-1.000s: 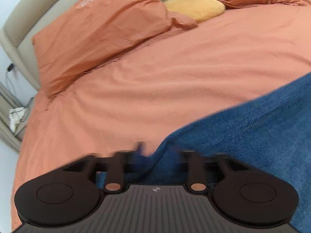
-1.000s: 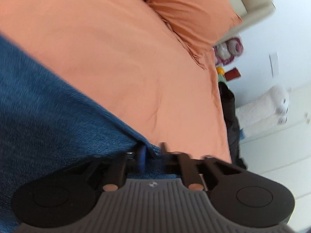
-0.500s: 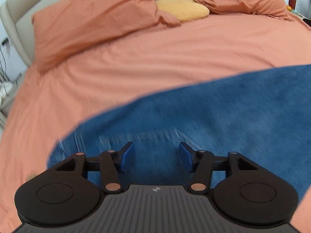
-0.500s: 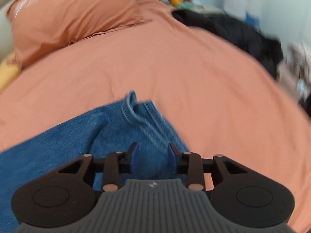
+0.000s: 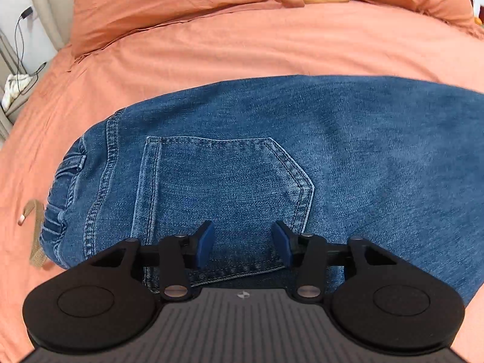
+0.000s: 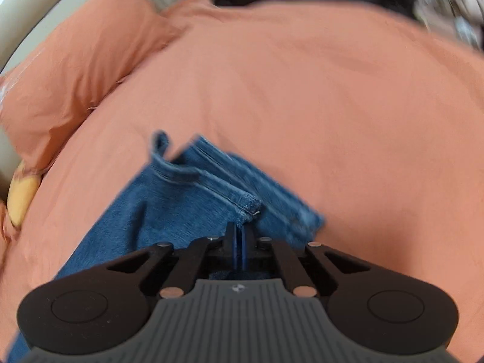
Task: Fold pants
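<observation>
Holding our left gripper (image 5: 242, 243) over the jeans (image 5: 348, 139), jaws closing on nothing, we see them run rightward. Our right gripper (image 6: 242, 242), clenched empty, sits beside their hem (image 6: 211, 187).

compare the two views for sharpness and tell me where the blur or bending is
Left wrist view: sharp, the jeans pocket stitching reads clearly; fisheye bows the bed edges. Right wrist view: motion blur smears the pant hem, the pillow and the dark clutter along the top, while the claw itself stays crisp. Lighting is even in both, no glare.
</observation>
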A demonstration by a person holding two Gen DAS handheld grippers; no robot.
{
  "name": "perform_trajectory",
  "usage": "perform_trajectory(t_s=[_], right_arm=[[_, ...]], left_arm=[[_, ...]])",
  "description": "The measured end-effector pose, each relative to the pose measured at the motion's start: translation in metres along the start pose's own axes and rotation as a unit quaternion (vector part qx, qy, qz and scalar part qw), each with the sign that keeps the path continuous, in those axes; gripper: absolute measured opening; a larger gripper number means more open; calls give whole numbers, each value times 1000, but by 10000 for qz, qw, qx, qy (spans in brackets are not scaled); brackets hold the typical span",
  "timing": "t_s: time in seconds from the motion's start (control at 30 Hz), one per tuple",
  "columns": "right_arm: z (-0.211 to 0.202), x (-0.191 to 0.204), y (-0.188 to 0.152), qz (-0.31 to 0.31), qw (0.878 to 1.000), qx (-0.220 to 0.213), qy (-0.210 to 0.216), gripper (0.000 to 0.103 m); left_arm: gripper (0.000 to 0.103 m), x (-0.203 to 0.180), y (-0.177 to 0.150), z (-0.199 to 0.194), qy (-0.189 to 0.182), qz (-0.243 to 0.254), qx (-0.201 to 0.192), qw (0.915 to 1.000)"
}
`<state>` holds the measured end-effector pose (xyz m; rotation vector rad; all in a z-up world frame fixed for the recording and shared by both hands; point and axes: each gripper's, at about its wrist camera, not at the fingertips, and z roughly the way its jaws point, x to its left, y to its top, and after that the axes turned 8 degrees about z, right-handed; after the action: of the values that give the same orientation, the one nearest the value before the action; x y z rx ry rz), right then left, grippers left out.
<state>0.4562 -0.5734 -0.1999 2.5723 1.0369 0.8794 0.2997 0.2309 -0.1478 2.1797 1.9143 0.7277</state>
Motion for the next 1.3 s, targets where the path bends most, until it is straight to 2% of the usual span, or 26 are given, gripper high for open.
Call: perform_trajectory(t_s=[0.13,0.2,0.27,0.3,0.37,0.47,0.63,0.83,0.9,0.93,0.97,1.03,1.17,1.23,1.3], right_arm=[[-57,31,25,-522,9958,-516,546,0],[-81,39,31,-847,9909,-822,646,0],[-84,34,25,-1137,9887,-876,437,0],[-75,27,20,-1236,9892,-757,238,0],[-50,6,8,-1098,9928,-461,-79,0],[-25,-21,-8,-800,9962,-284,-208,0],[-2,-26,-14,-806,9956,-140,-459,0],[6,-3,-25,-1433,9841,-61,-1043,0],[-3,9,-30,-1721,9777,-147,-1196,9],[-10,15,-35,-1843,9752,-148,-1215,17],[-18,20,-41,-1935,9740,-116,-1171,21],[-35,32,-57,-2076,9738,-40,-930,21],[-67,68,-102,-2225,9742,349,-165,25],[-79,96,-130,-2440,9678,589,203,28],[-93,126,-164,-2735,9564,856,559,28]], left_arm=[[54,-4,1,6,37,130,25,9999],[54,-4,0,7,19,129,-22,9999],[54,-2,-1,10,8,70,-63,10000],[54,-1,-1,11,5,39,-68,10000],[54,1,-2,11,21,66,-63,10000],[54,-3,-4,9,94,268,-43,9996],[55,-4,-3,10,43,356,-36,9994],[55,0,-5,-3,73,498,-129,9987],[55,2,-11,-18,19,544,-291,9981],[55,3,-16,-27,-37,571,-378,9976],[55,5,-20,-35,-127,602,-459,9970],[55,7,-31,-53,-318,661,-604,9955],[55,-3,-56,-82,-828,985,-854,9880],[55,-10,-71,-91,-1000,1202,-919,9834],[55,-19,-85,-96,-1059,1367,-952,9803]])
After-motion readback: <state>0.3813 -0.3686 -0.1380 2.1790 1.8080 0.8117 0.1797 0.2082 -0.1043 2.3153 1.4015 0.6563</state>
